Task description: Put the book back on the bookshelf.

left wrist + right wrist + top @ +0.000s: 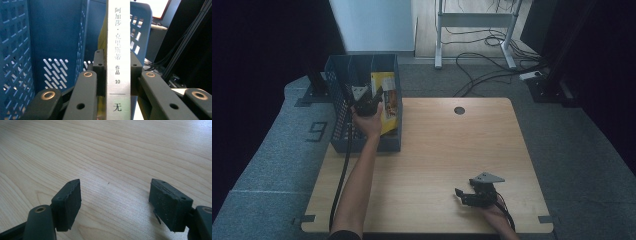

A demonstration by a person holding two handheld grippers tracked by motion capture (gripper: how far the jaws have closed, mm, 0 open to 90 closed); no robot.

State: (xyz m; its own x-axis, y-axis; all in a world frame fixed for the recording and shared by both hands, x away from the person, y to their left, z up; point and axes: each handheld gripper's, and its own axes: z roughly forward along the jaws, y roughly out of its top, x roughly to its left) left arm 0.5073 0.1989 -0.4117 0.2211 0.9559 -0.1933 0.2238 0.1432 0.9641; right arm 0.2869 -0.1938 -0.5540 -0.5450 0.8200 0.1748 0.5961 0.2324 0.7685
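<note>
A wooden counter (437, 150) is seen from above, with a person's forearms reaching in from the 6 o'clock edge. At about 10 o'clock on the counter stands a blue perforated plastic basket (339, 102) with upright dividers, partly overhanging the counter's far left corner.

The left tool (371, 100) is held by the person's left hand (368, 122) over the basket's right compartment. Its jaws are pinching a paperback book (387, 102) with a yellow cover, which stands on edge inside that compartment, leaning against the basket's right wall. In the left gripper view, the left tool (117, 75) clamps the book's white spine (118, 50) from both sides; the spine runs straight up and carries a column of printed Chinese characters and the number 10. The blue basket walls (17, 50) rise behind and to the left of the spine.

The right tool (469, 194) rests low over bare wood at about 5 o'clock on the counter, well apart from the basket, a grey three-cornered plate on top. In the right gripper view, the right tool (115, 202) has its jaws spread wide, holding nothing, with plain wood grain between them.
</note>
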